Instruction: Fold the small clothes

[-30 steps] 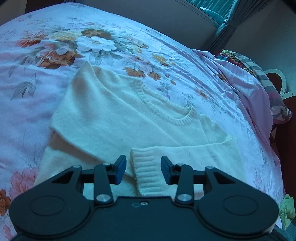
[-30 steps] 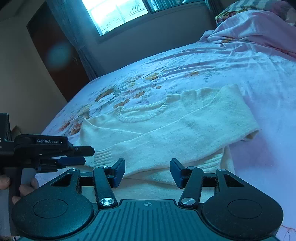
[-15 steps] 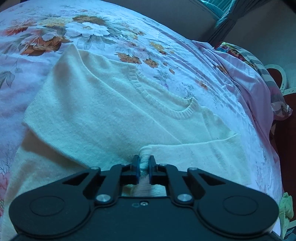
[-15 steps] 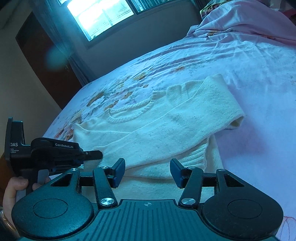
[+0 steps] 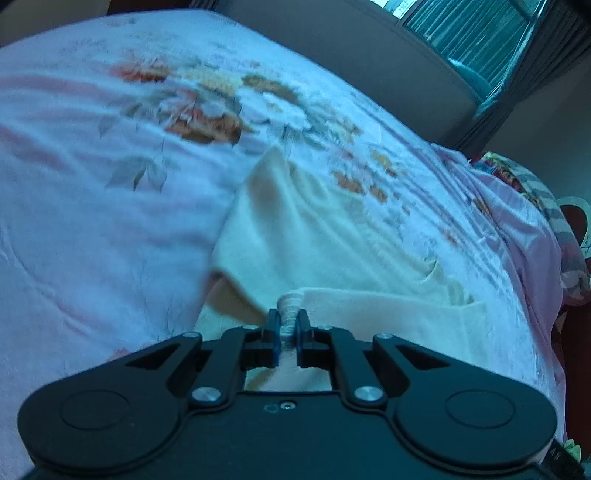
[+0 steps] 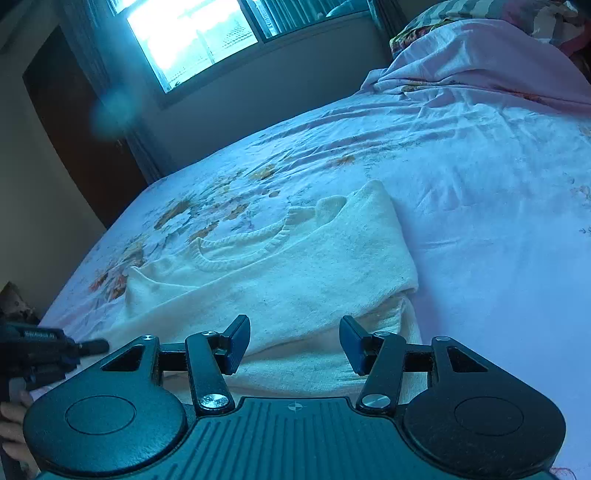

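A small cream knit sweater (image 6: 295,273) lies on the floral bed sheet (image 6: 480,177), both sleeves folded across its front. In the left wrist view the sweater (image 5: 314,236) is pulled up into wrinkles. My left gripper (image 5: 287,325) is shut on the ribbed sleeve cuff (image 5: 290,301) and holds it raised. The left gripper also shows at the left edge of the right wrist view (image 6: 88,347). My right gripper (image 6: 293,341) is open and empty, just above the sweater's lower hem.
A bunched pink blanket and patterned pillows (image 6: 480,48) lie at the head of the bed. A window (image 6: 192,33) and dark door (image 6: 74,129) stand beyond the far side. The bed's right edge (image 5: 554,332) drops off near the sweater.
My left gripper closed on the sleeve cuff and has lifted and pulled it, wrinkling the sweater. My right gripper stayed open and edged closer over the hem.
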`<state>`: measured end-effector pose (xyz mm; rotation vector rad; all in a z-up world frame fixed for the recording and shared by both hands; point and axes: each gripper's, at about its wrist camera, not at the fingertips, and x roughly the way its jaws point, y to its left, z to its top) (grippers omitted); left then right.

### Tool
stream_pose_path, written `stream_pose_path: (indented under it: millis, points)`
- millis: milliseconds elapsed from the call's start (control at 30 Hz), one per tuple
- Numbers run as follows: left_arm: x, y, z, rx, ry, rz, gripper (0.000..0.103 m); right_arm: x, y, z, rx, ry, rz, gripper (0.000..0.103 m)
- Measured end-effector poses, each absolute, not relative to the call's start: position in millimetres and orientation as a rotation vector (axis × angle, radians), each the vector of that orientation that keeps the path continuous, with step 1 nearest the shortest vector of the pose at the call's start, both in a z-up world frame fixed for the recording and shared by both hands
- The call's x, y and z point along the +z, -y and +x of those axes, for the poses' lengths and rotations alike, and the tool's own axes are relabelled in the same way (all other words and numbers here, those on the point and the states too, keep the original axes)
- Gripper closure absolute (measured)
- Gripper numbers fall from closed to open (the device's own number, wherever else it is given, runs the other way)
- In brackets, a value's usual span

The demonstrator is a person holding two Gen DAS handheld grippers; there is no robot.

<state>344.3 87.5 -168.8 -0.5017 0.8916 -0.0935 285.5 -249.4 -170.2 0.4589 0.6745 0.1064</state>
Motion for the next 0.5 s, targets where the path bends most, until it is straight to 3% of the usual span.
stream_pose_path:
  millis: [433,500]
  points:
    - [-173.6,-91.3,343.0,-0.104,-0.901,-0.491,0.097,-183.1,277.1,355.4,-0.034,-0.713,0.464,0.05]
    - [-174.8,-87.4,341.2,-0.119,-0.908,-0.464,0.092,-185.9,273.7,348.0,-0.014,-0.713,0.468,0.05]
